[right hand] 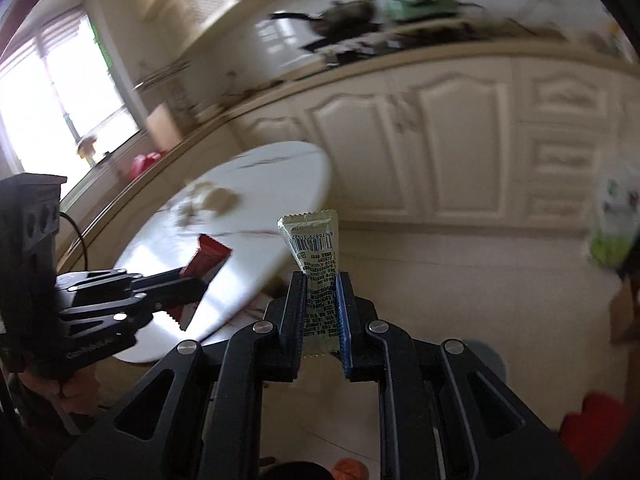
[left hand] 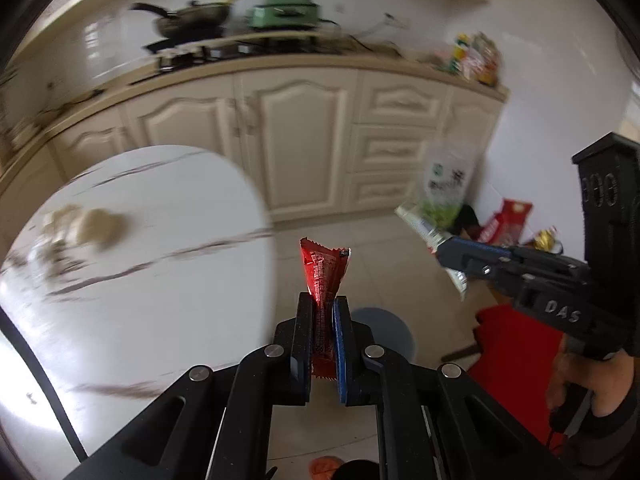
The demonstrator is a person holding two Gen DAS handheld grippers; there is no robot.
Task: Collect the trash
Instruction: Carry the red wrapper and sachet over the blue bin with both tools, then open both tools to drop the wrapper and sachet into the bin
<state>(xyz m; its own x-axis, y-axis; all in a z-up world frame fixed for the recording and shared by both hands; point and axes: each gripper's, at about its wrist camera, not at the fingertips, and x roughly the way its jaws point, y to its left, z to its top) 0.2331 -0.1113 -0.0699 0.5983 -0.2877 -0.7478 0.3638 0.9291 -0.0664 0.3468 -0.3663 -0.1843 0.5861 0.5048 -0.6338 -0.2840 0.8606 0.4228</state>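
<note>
Floor tile (left hand: 400, 256) lies open beyond both sets of fingertips, past the round table's (left hand: 160, 208) edge to their left. Left gripper (left hand: 323, 304) pinches a red wrapper (left hand: 326, 268), standing upright between its fingers. Right gripper (right hand: 322, 280) pinches a pale green wrapper (right hand: 314, 240), likewise upright. Crumpled paper (left hand: 92, 224) sits on the table, well apart.

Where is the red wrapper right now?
The red wrapper is pinched upright in the left gripper, above the floor just right of the white table.
</note>
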